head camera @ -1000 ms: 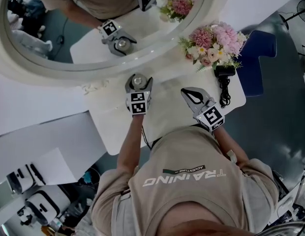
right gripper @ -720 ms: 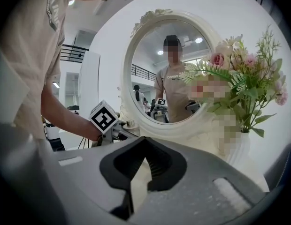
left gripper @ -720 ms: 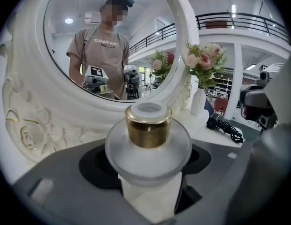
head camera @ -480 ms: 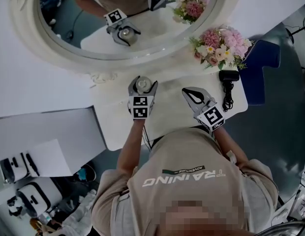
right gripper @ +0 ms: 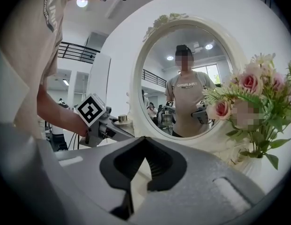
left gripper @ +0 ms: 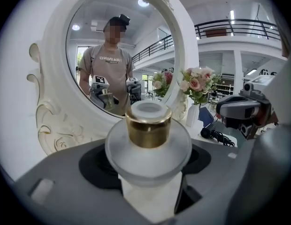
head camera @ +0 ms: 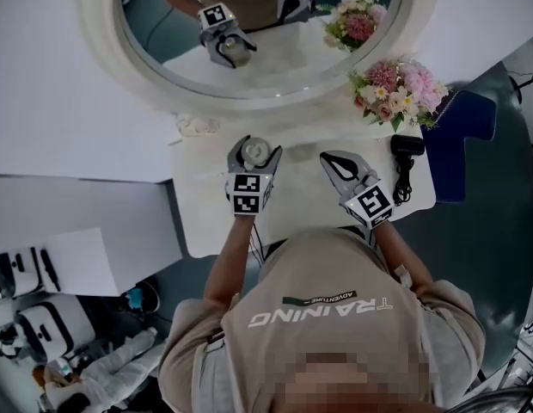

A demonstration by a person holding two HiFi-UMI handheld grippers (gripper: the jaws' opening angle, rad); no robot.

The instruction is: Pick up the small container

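The small container (left gripper: 149, 139) is pinched by the left gripper (head camera: 255, 148), before the mirror (head camera: 266, 67). The jaws of the right gripper (head camera: 328, 158) are pressed together.

Behind the left gripper (head camera: 254, 151) and the right gripper (head camera: 344, 163), the person's beige shirt (head camera: 322, 317) bears "TRAINING" in big pale letters. A smaller "ADVENTURE" sits by a dark bar, and both read upside down from the head view. Ahead of the left gripper, the mirror (left gripper: 84, 41) shows the big word reversed. The left marker cube (head camera: 248, 192) and the right marker cube (head camera: 370, 205) carry black-and-white square codes, no letters.
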